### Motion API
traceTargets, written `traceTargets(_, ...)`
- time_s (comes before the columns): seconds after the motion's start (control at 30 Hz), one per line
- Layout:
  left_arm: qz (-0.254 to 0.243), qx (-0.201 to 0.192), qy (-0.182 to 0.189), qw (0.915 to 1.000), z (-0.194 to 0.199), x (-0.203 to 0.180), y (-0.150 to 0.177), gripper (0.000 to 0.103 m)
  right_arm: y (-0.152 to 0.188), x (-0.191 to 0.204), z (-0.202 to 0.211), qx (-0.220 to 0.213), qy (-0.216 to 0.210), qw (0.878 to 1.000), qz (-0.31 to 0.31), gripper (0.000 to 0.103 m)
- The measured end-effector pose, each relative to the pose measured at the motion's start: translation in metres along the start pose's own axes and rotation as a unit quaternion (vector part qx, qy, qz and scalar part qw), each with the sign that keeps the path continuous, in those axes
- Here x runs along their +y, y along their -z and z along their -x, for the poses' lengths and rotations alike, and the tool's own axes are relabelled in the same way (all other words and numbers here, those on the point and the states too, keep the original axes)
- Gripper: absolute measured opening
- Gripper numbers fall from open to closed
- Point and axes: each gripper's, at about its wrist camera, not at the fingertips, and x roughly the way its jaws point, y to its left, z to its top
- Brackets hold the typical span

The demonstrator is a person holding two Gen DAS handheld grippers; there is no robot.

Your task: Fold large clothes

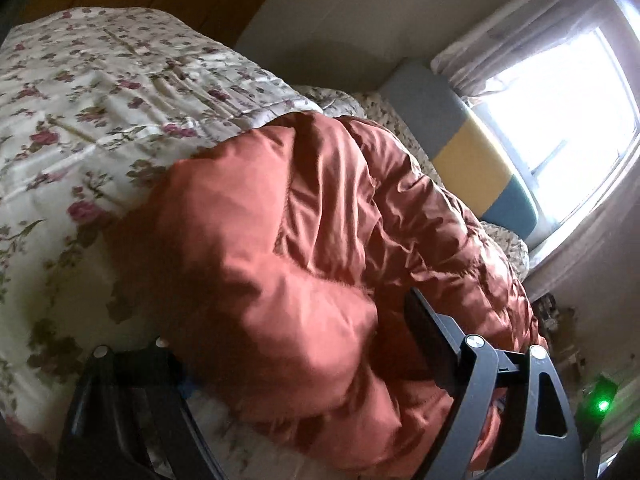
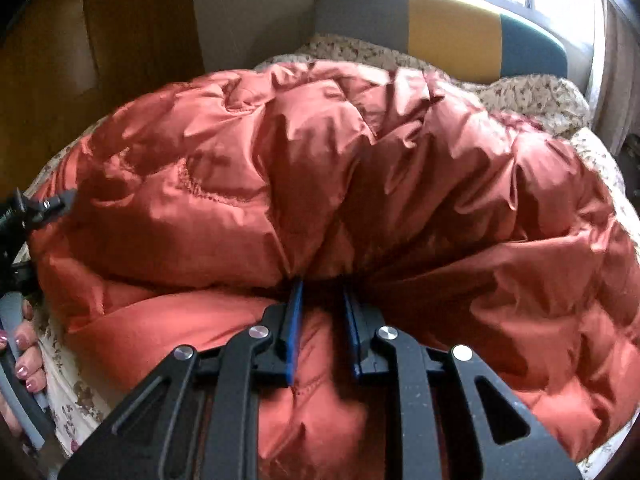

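Rust-red quilted coat (image 2: 320, 168) lies heaped on the bed (image 1: 80, 92), filling the middle of both views. Right tool (image 2: 320, 304) is clamped on a slippery pinch at lower centre that could slide free; left tool (image 1: 288, 344) stands apart around a bulge, so closing may catch extra layers.

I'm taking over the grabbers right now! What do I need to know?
Right tool: shut on a bunch of the orange puffy coat, pinched between its blue pads.
Left tool: open wide around a puffy part of the coat's near end, not squeezing it.
The coat lies across the flowery bedspread, below the headboard.
Done: it looks doubled over once.
Left: grab with the left tool, finish folding and flatten.
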Motion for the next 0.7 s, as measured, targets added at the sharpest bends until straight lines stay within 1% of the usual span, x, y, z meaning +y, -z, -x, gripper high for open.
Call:
traceTargets(0.03,0.007,-0.002,0.005,1.0,-0.002,0.0,-0.002,0.085,-0.001,-0.002,-0.003,0.005,-0.005,1.0,-0.005,0.018)
traceTargets(0.07,0.02,-0.004,0.012,0.9997,-0.003,0.0,-0.003,0.08,-0.001,-0.002,-0.004,0.007,-0.007,1.0,-0.006,0.018)
traceTargets(0.1,0.031,-0.005,0.017,0.9993,-0.005,0.002,-0.005,0.078,0.0,-0.002,-0.004,0.007,-0.008,1.0,-0.006,0.018)
traceTargets(0.13,0.05,-0.009,0.023,0.9985,-0.005,0.005,-0.007,0.073,0.0,-0.002,-0.004,0.006,-0.007,1.0,-0.005,0.018)
traceTargets(0.17,0.065,-0.013,0.024,0.9975,-0.006,0.01,-0.009,0.064,0.001,-0.001,-0.004,0.004,-0.006,1.0,-0.005,0.018)
traceTargets(0.23,0.086,-0.017,0.022,0.9959,-0.007,0.016,-0.011,0.054,0.002,-0.001,-0.004,0.001,-0.005,1.0,-0.004,0.018)
traceTargets(0.27,0.092,-0.02,0.024,0.9952,-0.007,0.018,-0.011,0.052,0.002,-0.001,-0.003,-0.001,-0.005,1.0,-0.005,0.018)
traceTargets(0.3,0.09,-0.021,0.023,0.9955,-0.007,0.017,-0.011,0.051,0.001,-0.002,-0.003,-0.002,-0.006,1.0,-0.005,0.018)
traceTargets(0.33,0.085,-0.021,0.023,0.9959,-0.007,0.016,-0.011,0.048,0.001,-0.002,-0.003,-0.004,-0.006,1.0,-0.005,0.018)
traceTargets(0.37,0.086,-0.02,0.027,0.9957,-0.006,0.016,-0.012,0.043,0.002,-0.003,-0.001,-0.005,-0.006,1.0,-0.005,0.018)
traceTargets(0.4,0.093,-0.02,0.033,0.9949,-0.005,0.017,-0.012,0.039,0.003,-0.002,0.0,-0.006,-0.006,1.0,-0.005,0.018)
traceTargets(0.43,0.102,-0.024,0.042,0.9936,-0.003,0.018,-0.014,0.033,0.003,-0.002,0.0,-0.007,-0.006,1.0,-0.005,0.018)
traceTargets(0.47,0.105,-0.03,0.046,0.993,0.001,0.017,-0.016,0.028,0.003,-0.003,0.0,-0.008,-0.006,1.0,-0.006,0.018)
traceTargets(0.5,0.099,-0.037,0.044,0.9934,0.005,0.013,-0.016,0.027,0.004,-0.004,0.001,-0.008,-0.007,1.0,-0.006,0.018)
traceTargets(0.57,0.072,-0.056,0.038,0.9952,0.017,-0.002,-0.018,0.023,0.005,-0.004,0.003,-0.009,-0.009,1.0,-0.009,0.018)
traceTargets(0.67,0.012,-0.092,0.047,0.9946,0.038,-0.035,-0.021,0.021,0.005,-0.005,0.005,-0.01,-0.011,1.0,-0.013,0.018)
traceTargets(0.7,0.0,-0.098,0.052,0.9938,0.043,-0.043,-0.021,0.021,0.005,-0.006,0.005,-0.011,-0.012,1.0,-0.015,0.018)
